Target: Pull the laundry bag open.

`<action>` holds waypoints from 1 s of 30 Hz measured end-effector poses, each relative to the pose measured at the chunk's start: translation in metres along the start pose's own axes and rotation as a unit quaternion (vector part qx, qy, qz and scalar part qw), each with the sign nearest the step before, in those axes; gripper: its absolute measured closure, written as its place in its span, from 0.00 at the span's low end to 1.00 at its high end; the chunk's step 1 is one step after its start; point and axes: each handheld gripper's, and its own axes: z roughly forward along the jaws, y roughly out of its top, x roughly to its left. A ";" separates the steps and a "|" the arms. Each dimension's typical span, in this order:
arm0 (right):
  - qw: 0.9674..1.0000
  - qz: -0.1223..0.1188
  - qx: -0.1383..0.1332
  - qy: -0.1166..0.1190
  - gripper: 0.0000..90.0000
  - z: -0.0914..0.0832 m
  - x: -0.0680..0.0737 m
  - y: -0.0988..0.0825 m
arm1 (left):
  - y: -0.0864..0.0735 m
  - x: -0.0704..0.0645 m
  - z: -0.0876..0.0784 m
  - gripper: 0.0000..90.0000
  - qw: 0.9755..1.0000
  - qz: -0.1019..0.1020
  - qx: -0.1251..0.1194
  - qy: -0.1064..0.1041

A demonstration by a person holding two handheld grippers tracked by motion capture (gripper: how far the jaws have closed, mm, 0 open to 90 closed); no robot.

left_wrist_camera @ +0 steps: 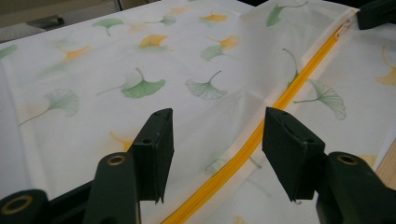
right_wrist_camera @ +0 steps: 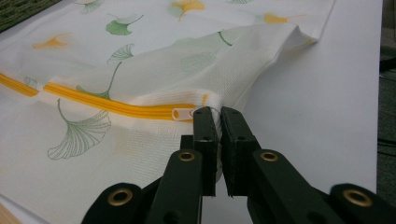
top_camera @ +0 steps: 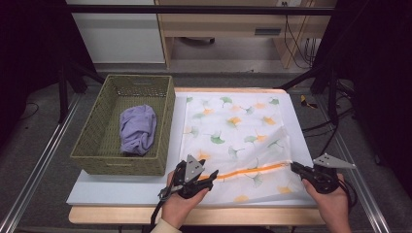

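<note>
A white mesh bag (top_camera: 233, 131) printed with green and orange ginkgo leaves lies flat on the white board. An orange zipper (top_camera: 252, 171) runs across its near end. My right gripper (top_camera: 294, 167) is at the zipper's right end, shut on the bag's fabric (right_wrist_camera: 218, 114) just beside the zipper pull (right_wrist_camera: 183, 113), and lifts that corner a little. My left gripper (top_camera: 210, 177) is at the zipper's left end. In the left gripper view its jaws stand apart (left_wrist_camera: 217, 135) with the zipper (left_wrist_camera: 280, 100) and mesh between them, and the pads are not pressing.
A green woven basket (top_camera: 97, 145) stands to the left of the bag, with a crumpled purple cloth (top_camera: 138, 128) inside. The white board (top_camera: 121, 191) lies on a wooden table, with metal rails on both sides.
</note>
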 end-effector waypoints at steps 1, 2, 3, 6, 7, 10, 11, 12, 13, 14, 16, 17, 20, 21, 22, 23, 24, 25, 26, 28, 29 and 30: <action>1.000 -0.004 -0.002 0.002 0.95 -0.001 0.001 0.001 | 0.006 -0.005 0.008 0.51 1.000 0.009 0.003 -0.011; 1.000 -0.004 -0.002 0.002 0.95 -0.001 0.001 0.001 | 0.006 -0.005 0.008 0.51 1.000 0.009 0.003 -0.011; 1.000 -0.007 -0.003 0.001 0.95 -0.003 0.003 0.002 | 0.013 -0.011 0.015 0.52 1.000 0.021 0.004 -0.017; 1.000 -0.009 -0.010 0.000 0.95 -0.004 0.005 0.003 | 0.018 -0.017 0.024 0.53 0.999 0.030 0.007 -0.026; 1.000 -0.011 -0.012 -0.001 0.95 -0.005 0.006 0.003 | 0.020 -0.020 0.028 0.53 0.999 0.034 0.009 -0.029; 1.000 -0.004 -0.016 -0.005 0.95 -0.004 0.008 0.003 | 0.026 -0.028 0.040 0.52 0.998 0.042 0.015 -0.036; 1.000 0.000 -0.018 -0.005 0.95 -0.005 0.009 0.003 | 0.031 -0.031 0.047 0.52 0.998 0.046 0.016 -0.040; 1.000 0.002 -0.021 -0.003 0.95 -0.005 0.010 0.003 | 0.033 -0.033 0.050 0.52 0.998 0.044 0.014 -0.045; 1.000 -0.001 -0.021 -0.003 0.95 -0.005 0.011 0.004 | 0.035 -0.034 0.052 0.52 0.998 0.041 0.013 -0.049; 1.000 -0.001 -0.021 -0.003 0.95 -0.005 0.011 0.004 | 0.035 -0.034 0.052 0.53 0.998 0.041 0.013 -0.049; 1.000 -0.008 -0.019 -0.004 0.95 -0.005 0.013 0.005 | 0.041 -0.038 0.058 0.54 0.997 0.041 0.007 -0.058; 1.000 -0.007 -0.019 -0.005 0.95 -0.005 0.013 0.005 | 0.043 -0.039 0.060 0.55 0.997 0.037 0.004 -0.062; 1.000 -0.006 -0.021 -0.006 0.95 -0.005 0.013 0.005 | 0.045 -0.042 0.062 0.60 0.997 0.037 0.000 -0.068; 1.000 -0.005 -0.023 -0.010 0.95 -0.004 0.014 0.005 | 0.046 -0.044 0.064 0.61 0.997 0.040 -0.004 -0.071; 1.000 -0.005 -0.023 -0.010 0.95 -0.004 0.014 0.005 | 0.046 -0.044 0.064 0.61 0.997 0.040 -0.004 -0.071; 1.000 -0.007 -0.024 -0.014 0.95 -0.003 0.014 0.006 | 0.047 -0.047 0.067 0.63 0.996 0.044 -0.007 -0.073; 1.000 -0.010 -0.025 -0.014 0.95 -0.003 0.014 0.006 | 0.047 -0.047 0.067 0.65 0.996 0.044 -0.007 -0.073; 1.000 -0.010 -0.025 -0.014 0.95 -0.003 0.014 0.006 | 0.047 -0.048 0.068 0.65 0.996 0.044 -0.006 -0.076; 1.000 -0.010 -0.026 -0.013 0.95 -0.003 0.014 0.007 | 0.048 -0.050 0.071 0.68 0.996 0.045 -0.005 -0.079; 0.999 -0.012 -0.027 -0.013 0.95 -0.003 0.014 0.007 | 0.049 -0.051 0.072 0.70 0.996 0.046 -0.006 -0.080; 0.999 -0.012 -0.029 -0.012 0.95 -0.004 0.014 0.006 | 0.051 -0.055 0.075 0.71 0.995 0.048 -0.009 -0.085; 0.999 -0.012 -0.029 -0.012 0.95 -0.004 0.014 0.006 | 0.051 -0.055 0.075 0.72 0.995 0.048 -0.009 -0.085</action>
